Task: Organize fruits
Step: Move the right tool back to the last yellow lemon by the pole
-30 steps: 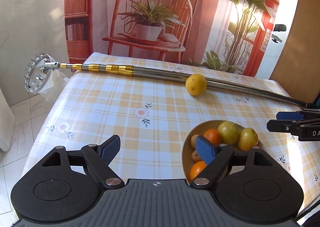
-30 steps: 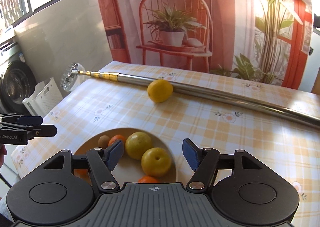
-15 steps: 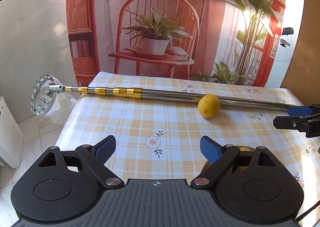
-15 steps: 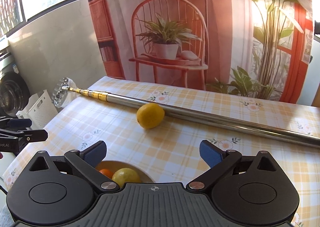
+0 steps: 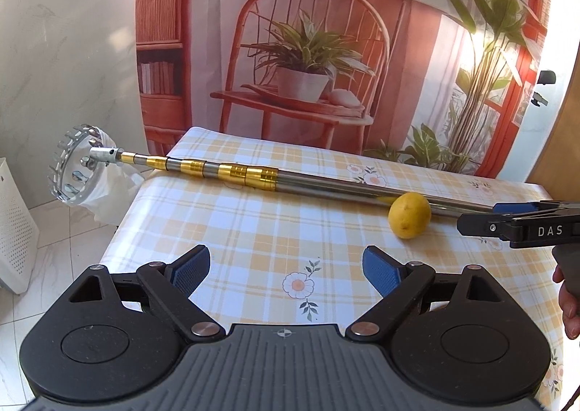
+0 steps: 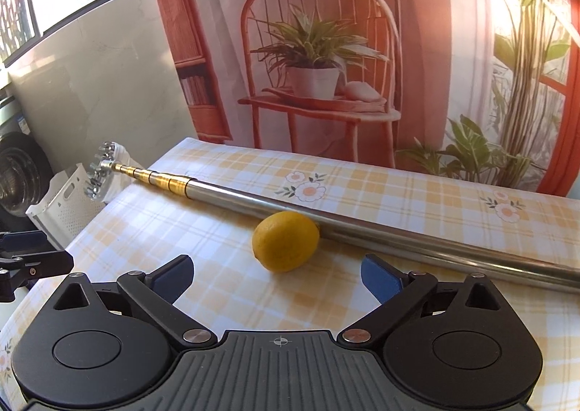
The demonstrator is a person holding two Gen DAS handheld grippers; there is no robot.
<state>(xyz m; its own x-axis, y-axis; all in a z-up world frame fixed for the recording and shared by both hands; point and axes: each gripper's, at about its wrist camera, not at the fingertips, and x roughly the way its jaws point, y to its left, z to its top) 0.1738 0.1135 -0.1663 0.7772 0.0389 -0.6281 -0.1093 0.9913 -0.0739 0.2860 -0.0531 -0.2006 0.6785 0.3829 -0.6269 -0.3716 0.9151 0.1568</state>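
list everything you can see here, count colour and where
lemon: 1, yellow, on the tablecloth against the near side of the pole
telescopic pole: 1, silver with gold bands, lying across the table, toothed ring head with a white bag past the table's edge
tablecloth: 1, yellow and white check with flowers, covering the table
backdrop: 1, printed red chair and plants, behind the table
white perforated basket: 1, on the floor
left gripper: 1, black, blue pads, jaws open
right gripper: 1, black, jaws open, facing the lemon
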